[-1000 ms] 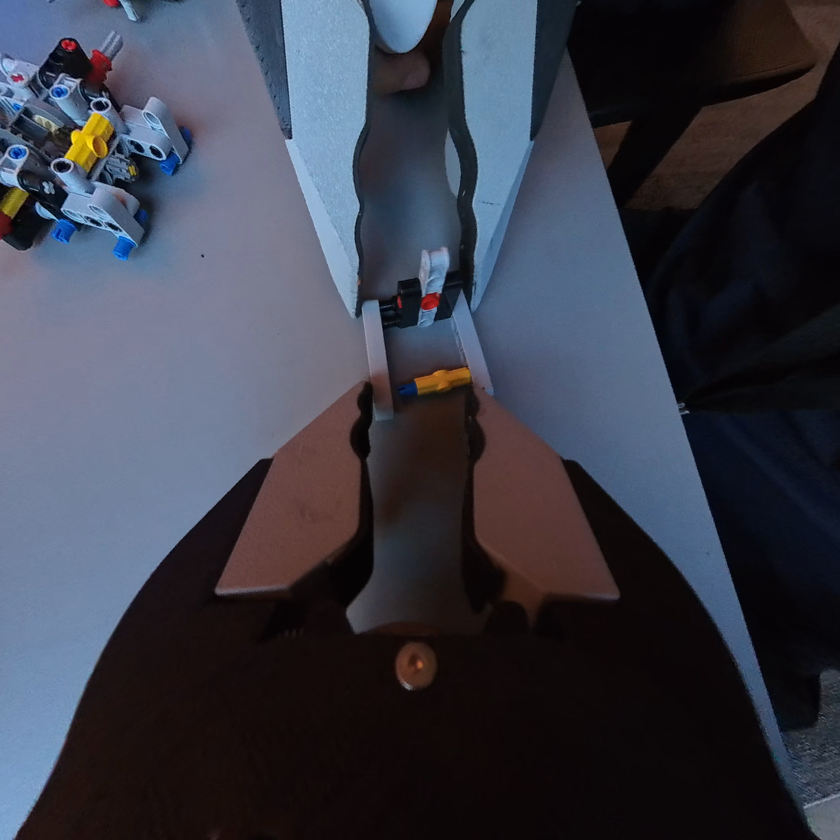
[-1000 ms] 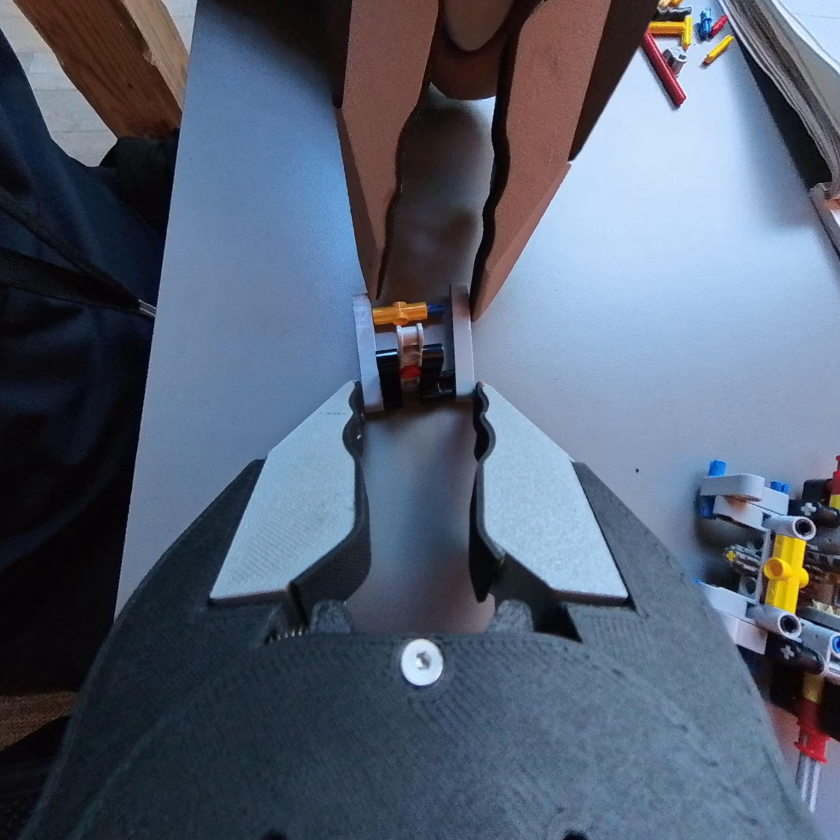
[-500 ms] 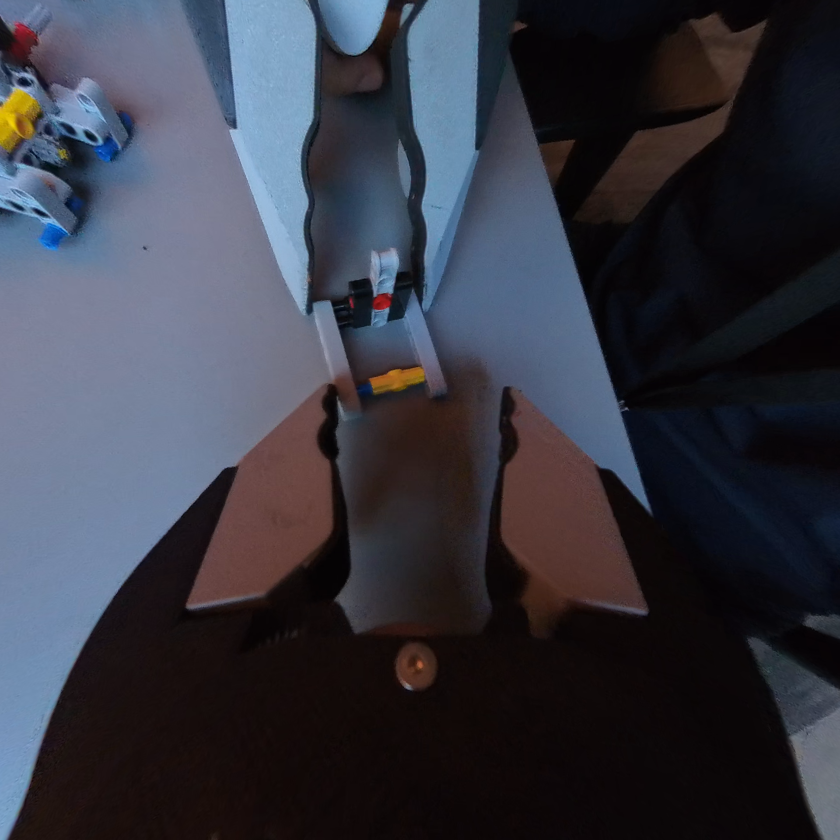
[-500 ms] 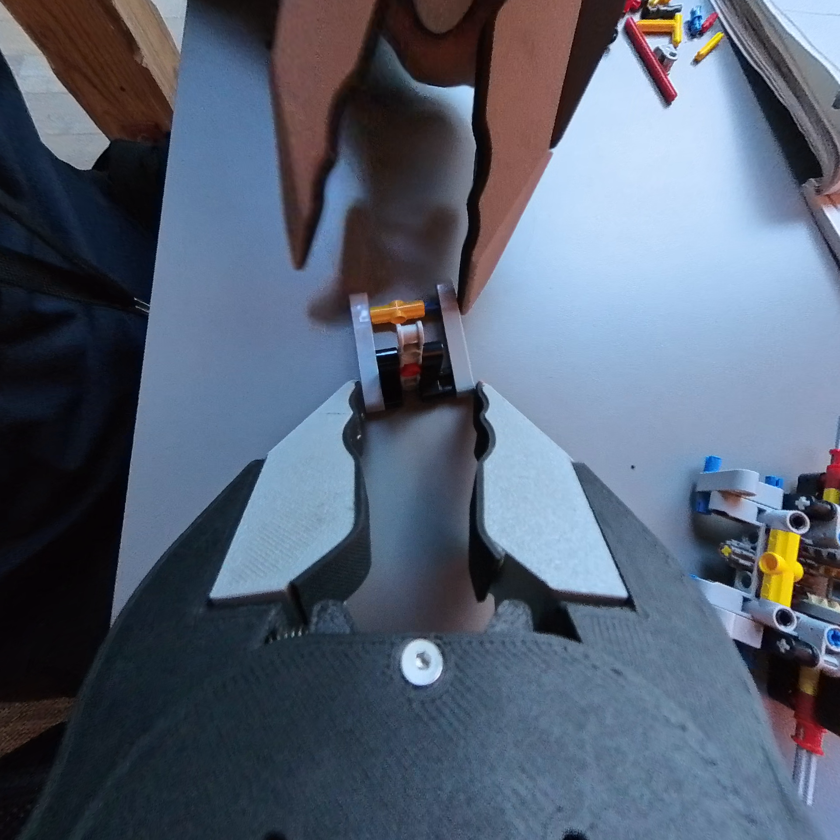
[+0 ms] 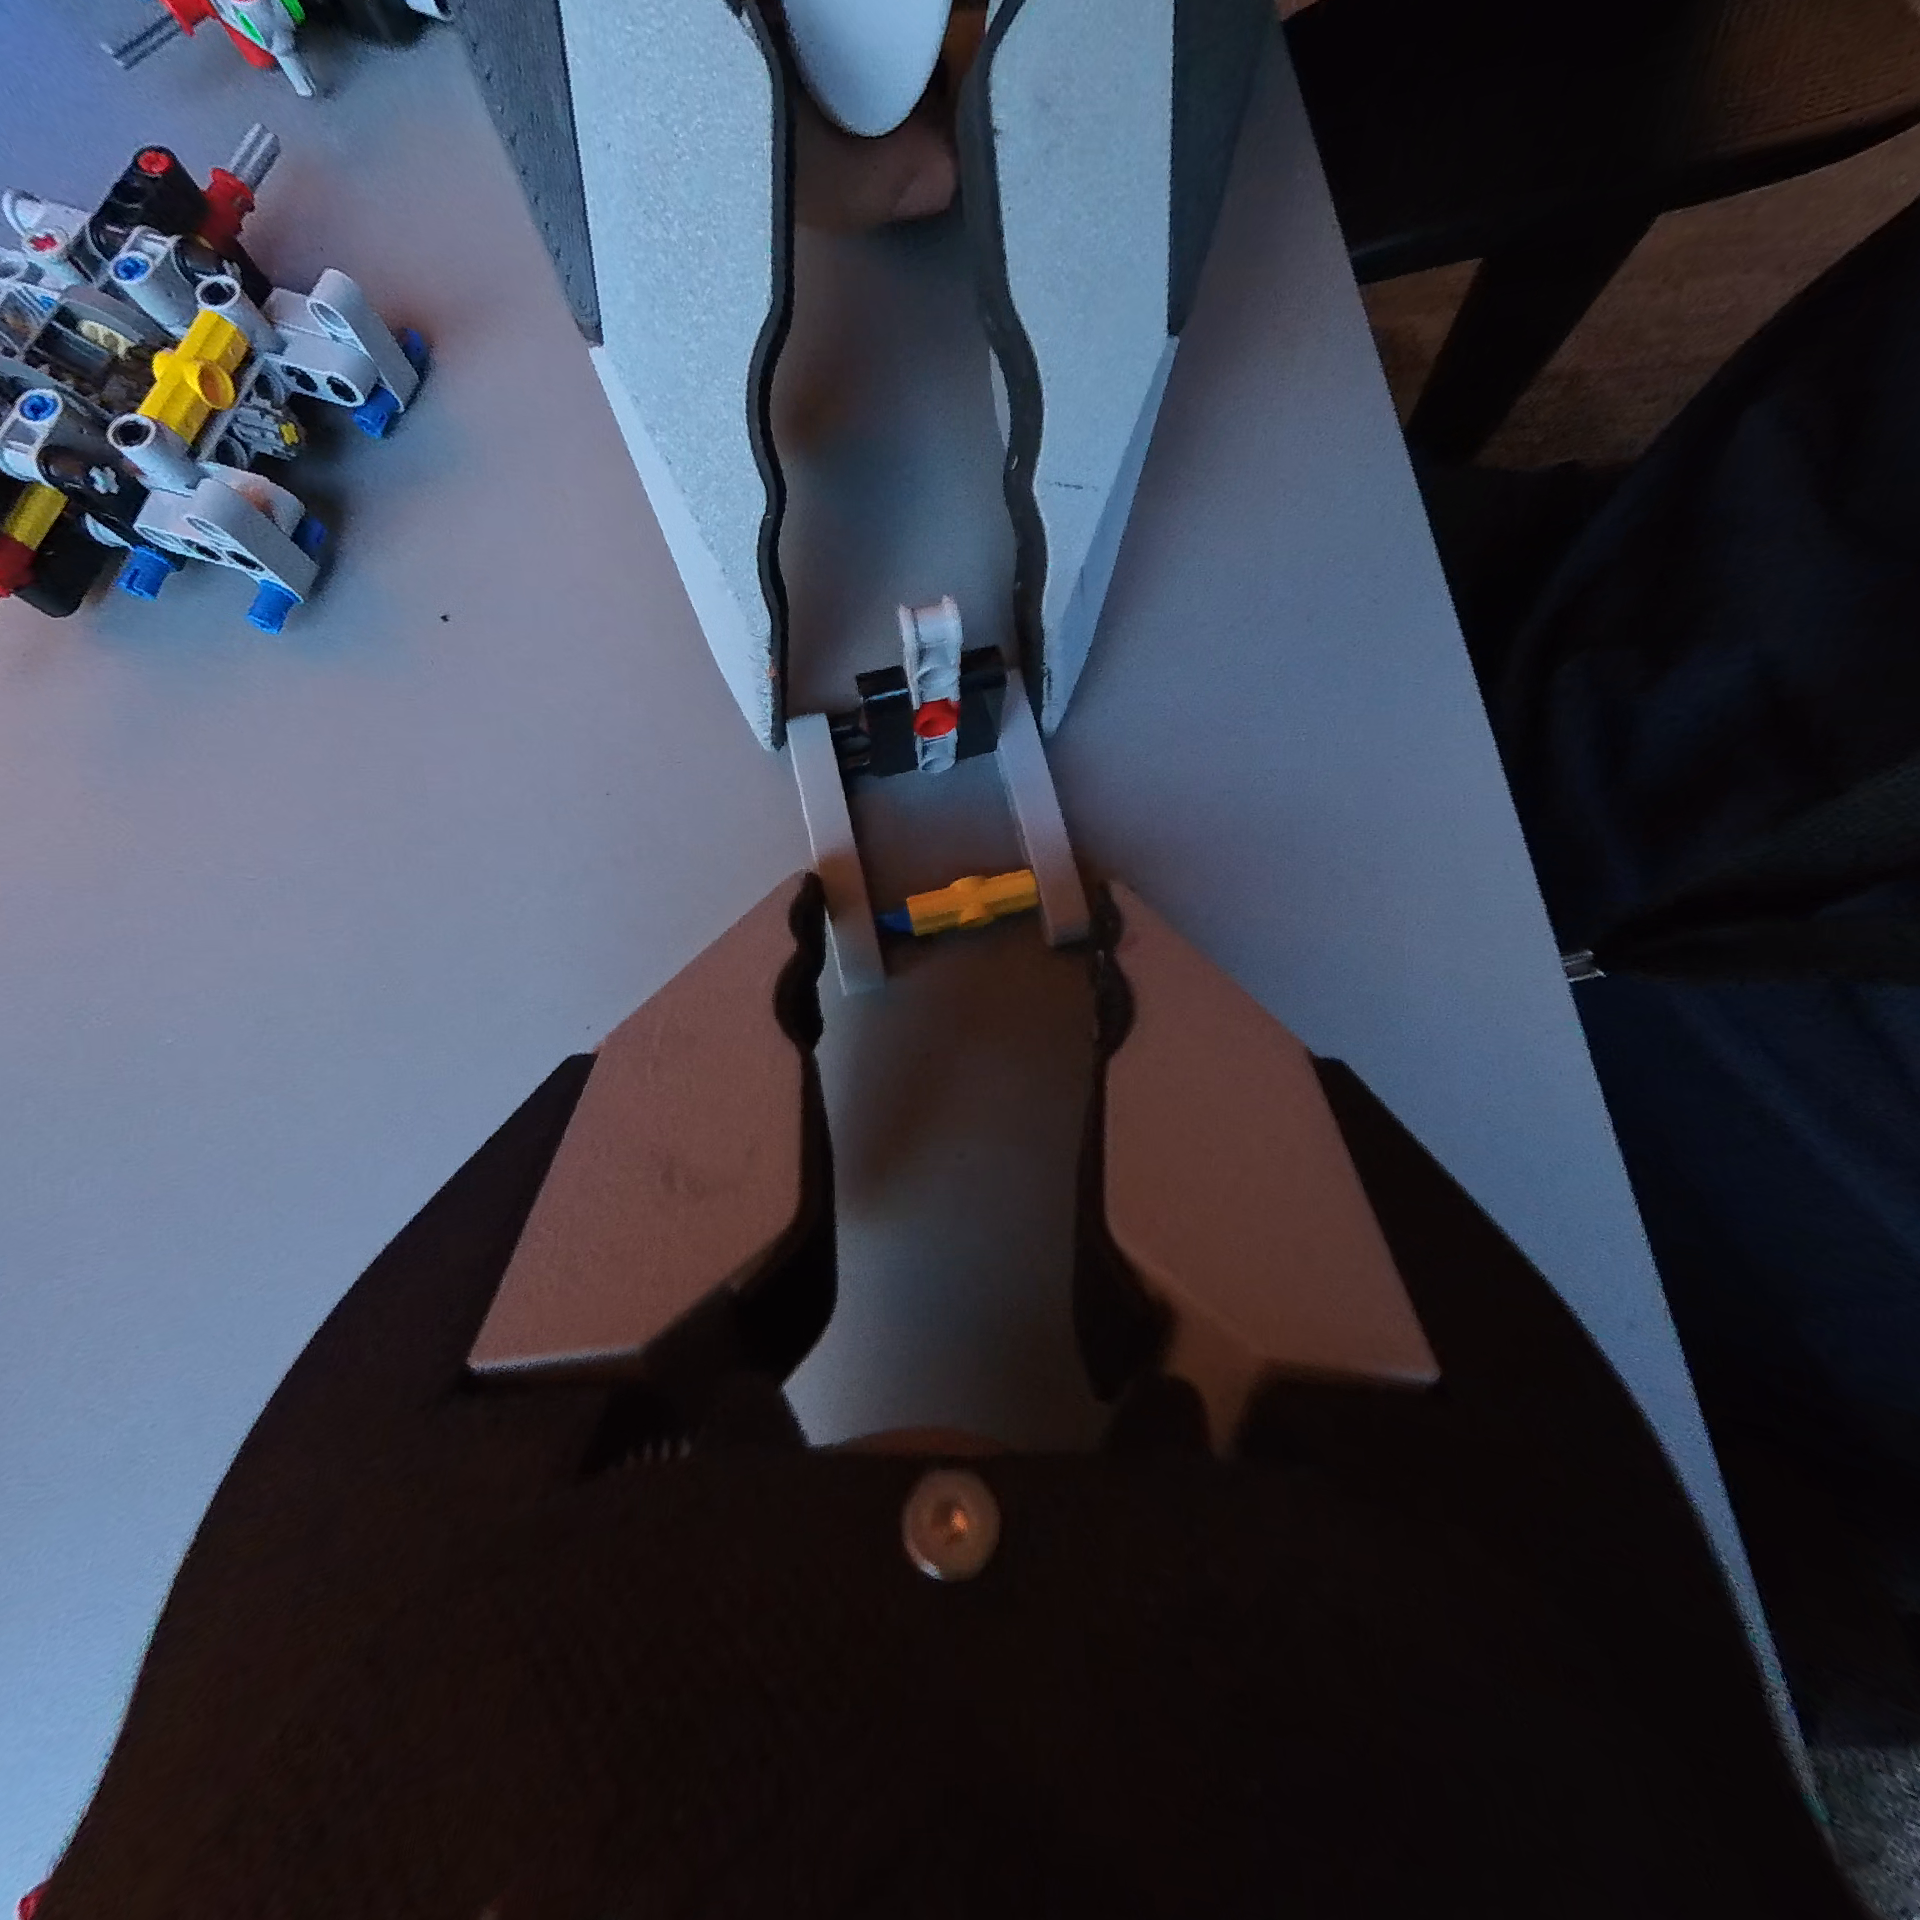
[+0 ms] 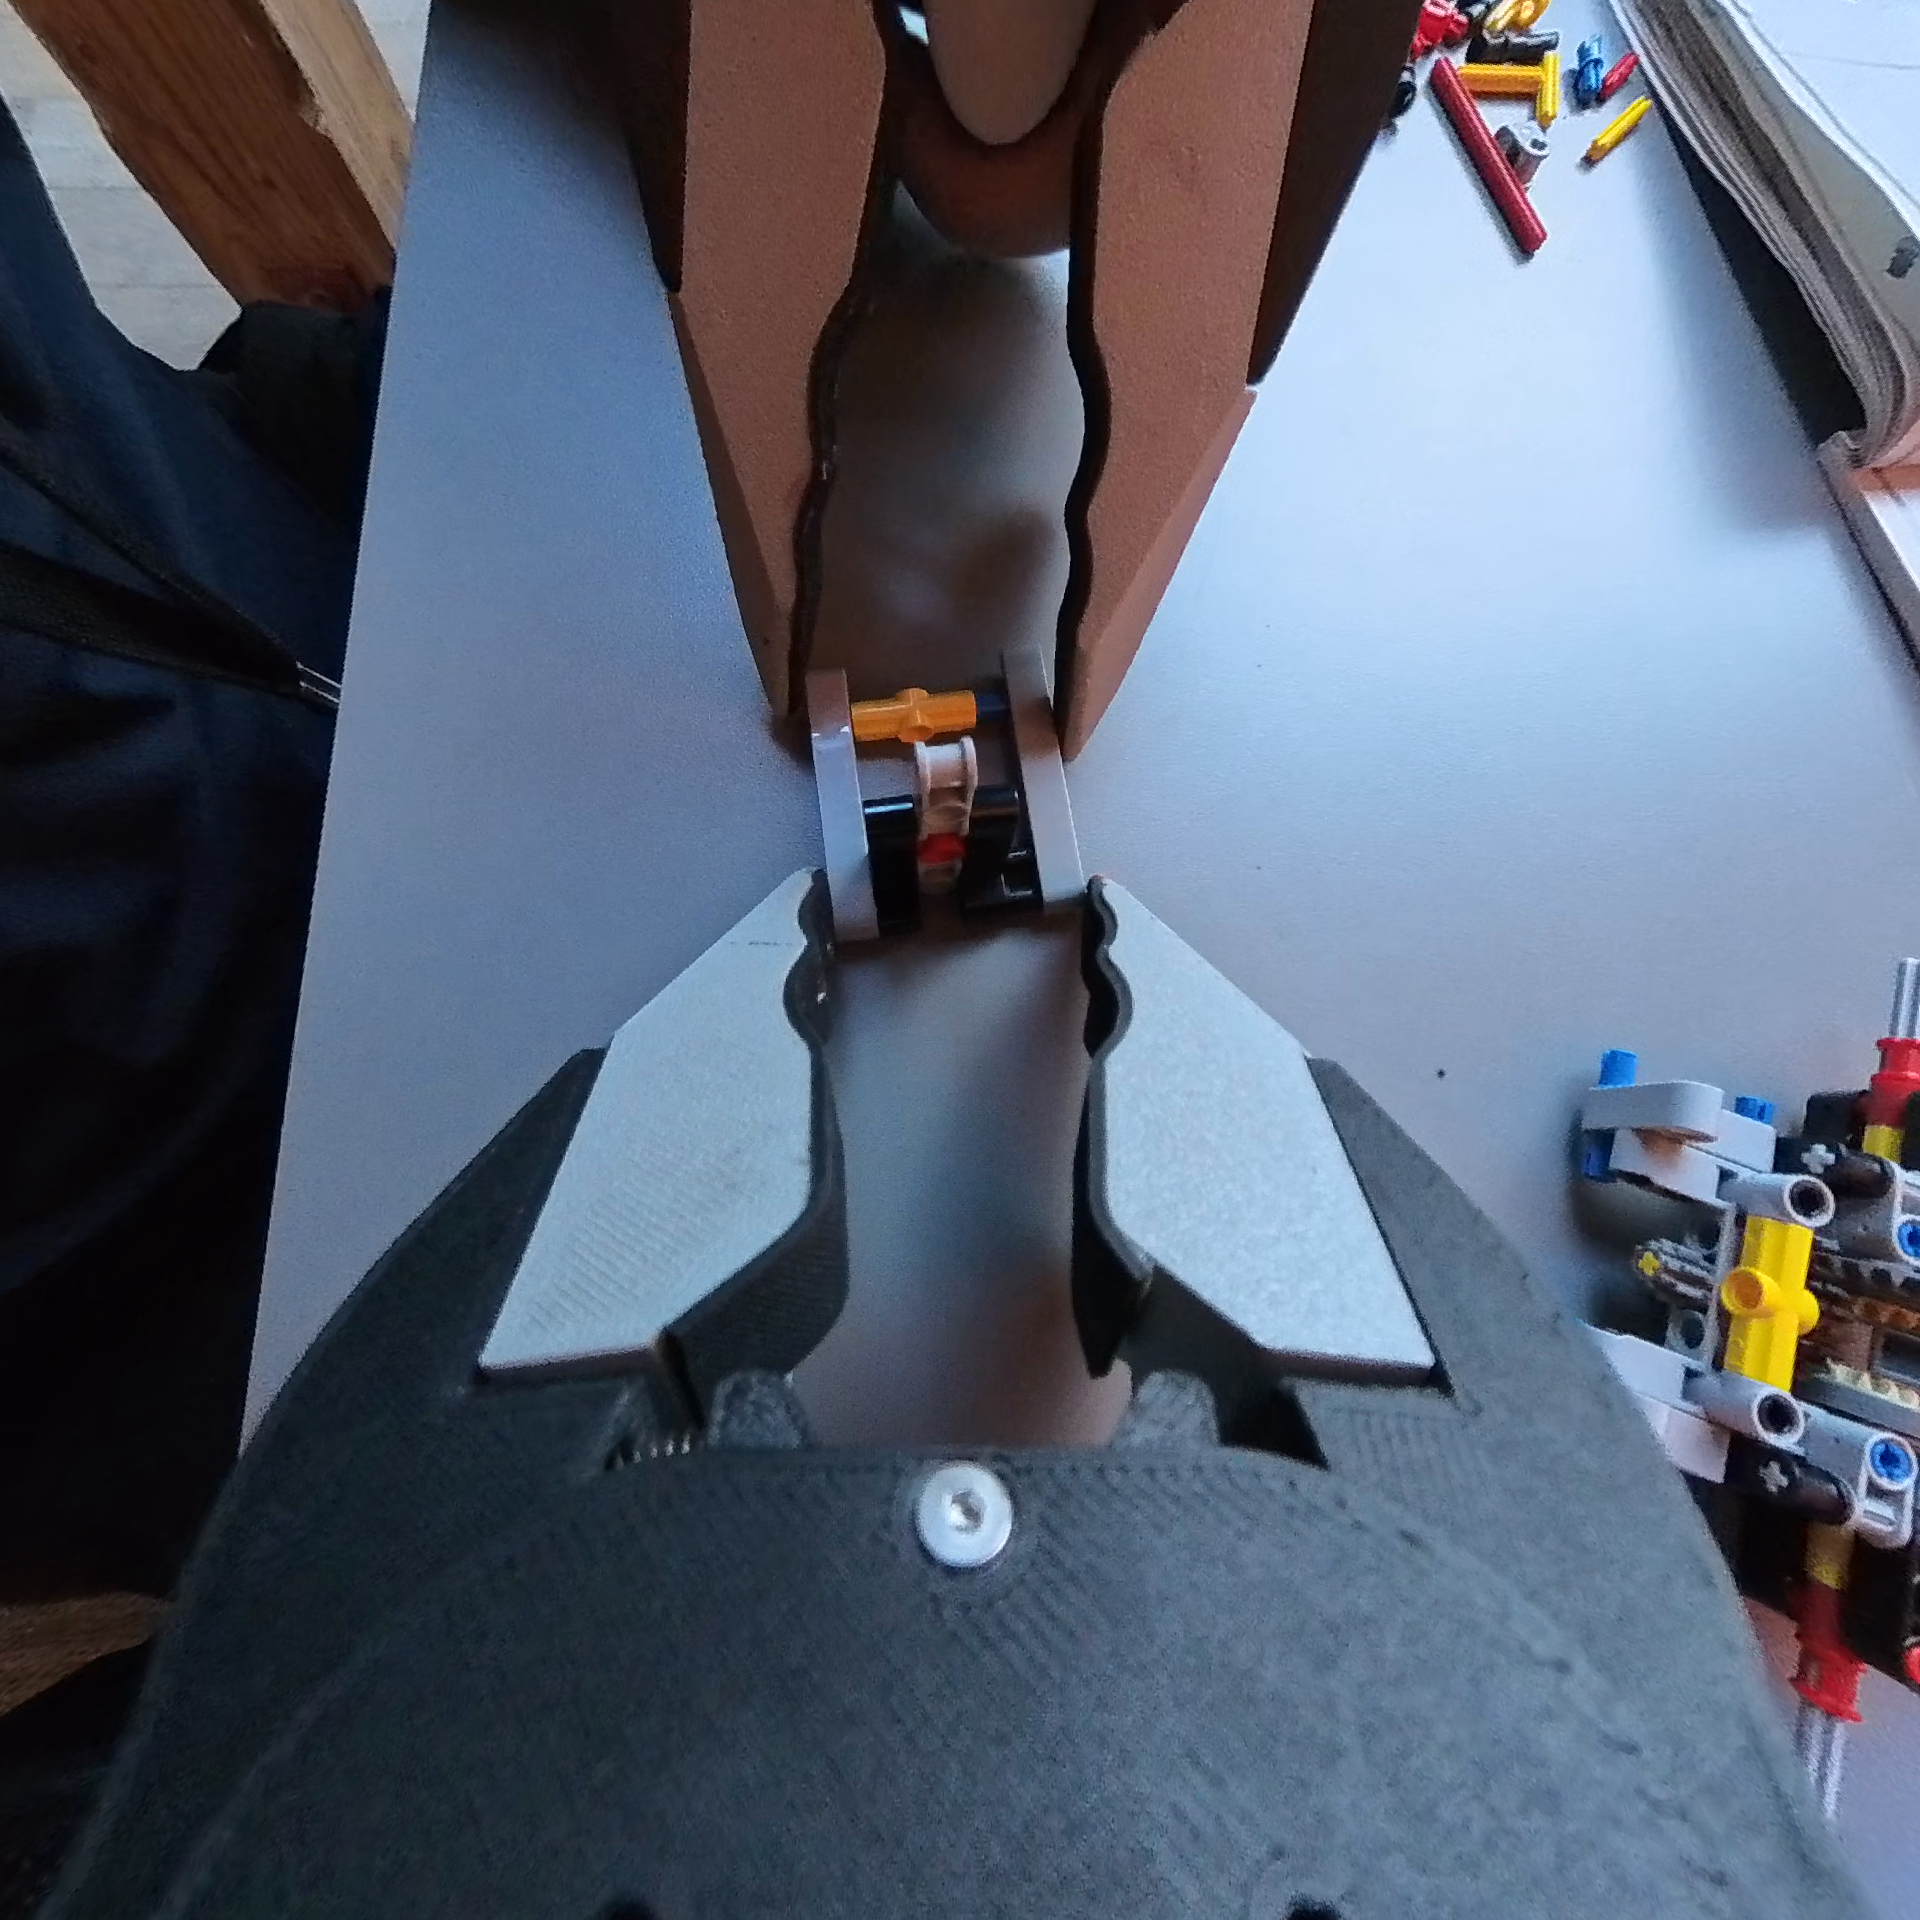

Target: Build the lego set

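A small brick frame [image 6: 940,805] of two grey beams, black blocks and a yellow connector [image 5: 971,902] is held above the worktop [image 6: 1455,644]. Its black end is gripped by the right gripper [image 6: 948,914], fingers partly open around it. Its yellow end is clasped by the left gripper [image 5: 956,940].

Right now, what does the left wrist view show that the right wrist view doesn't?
Only the left wrist view: a small red, white and green brick model at the top edge. Only the right: scattered red and yellow rods and stacked papers. Both: the small grey-beamed brick frame held between both hand-held grippers, and the larger multicoloured brick assembly.
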Demonstrator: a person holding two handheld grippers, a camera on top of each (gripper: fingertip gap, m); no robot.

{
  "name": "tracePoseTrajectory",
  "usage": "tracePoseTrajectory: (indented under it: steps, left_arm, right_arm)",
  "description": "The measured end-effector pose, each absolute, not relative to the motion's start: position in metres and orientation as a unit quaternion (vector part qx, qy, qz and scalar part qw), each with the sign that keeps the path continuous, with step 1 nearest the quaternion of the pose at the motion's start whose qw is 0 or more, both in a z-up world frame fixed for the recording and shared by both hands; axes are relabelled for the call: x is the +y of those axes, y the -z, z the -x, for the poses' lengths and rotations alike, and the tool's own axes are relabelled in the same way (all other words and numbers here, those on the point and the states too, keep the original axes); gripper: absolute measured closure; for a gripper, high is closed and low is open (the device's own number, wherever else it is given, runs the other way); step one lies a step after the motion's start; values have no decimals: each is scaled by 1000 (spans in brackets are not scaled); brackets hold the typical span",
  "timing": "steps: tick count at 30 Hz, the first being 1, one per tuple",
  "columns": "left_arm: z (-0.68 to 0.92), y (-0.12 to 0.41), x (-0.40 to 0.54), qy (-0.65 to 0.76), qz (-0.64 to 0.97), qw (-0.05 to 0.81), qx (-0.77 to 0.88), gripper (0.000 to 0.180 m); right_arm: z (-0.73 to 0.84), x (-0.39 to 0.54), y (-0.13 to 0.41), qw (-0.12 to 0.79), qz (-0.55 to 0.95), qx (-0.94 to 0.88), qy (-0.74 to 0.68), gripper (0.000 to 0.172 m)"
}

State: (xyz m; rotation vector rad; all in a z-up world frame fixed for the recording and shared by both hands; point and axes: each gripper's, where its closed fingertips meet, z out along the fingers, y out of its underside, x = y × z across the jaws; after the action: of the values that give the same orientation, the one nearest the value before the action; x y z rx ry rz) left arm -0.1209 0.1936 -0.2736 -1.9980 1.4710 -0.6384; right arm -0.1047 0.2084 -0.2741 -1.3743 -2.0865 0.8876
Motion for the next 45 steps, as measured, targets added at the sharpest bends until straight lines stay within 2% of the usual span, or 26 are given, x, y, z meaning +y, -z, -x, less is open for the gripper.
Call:
tracePoseTrajectory:
  steps: [17,35,39,40,45]
  left_arm:
    - [118,274,196,242,743,295,550,132]
    - [117,273,199,247,749,297,538,133]
    - [124,272,196,249,755,283,537,132]
    - [128,273,197,242,761,280,533,127]
    - [128,274,195,230,762,290,532,129]
  right_arm:
    - [107,209,275,234,506,-760,-334,125]
    - [106,210,274,230,510,-758,-336,130]
    - [105,210,274,229,509,-757,-338,129]
    - [105,210,274,228,509,-757,-339,129]
    - [105,212,273,223,517,-751,-344,129]
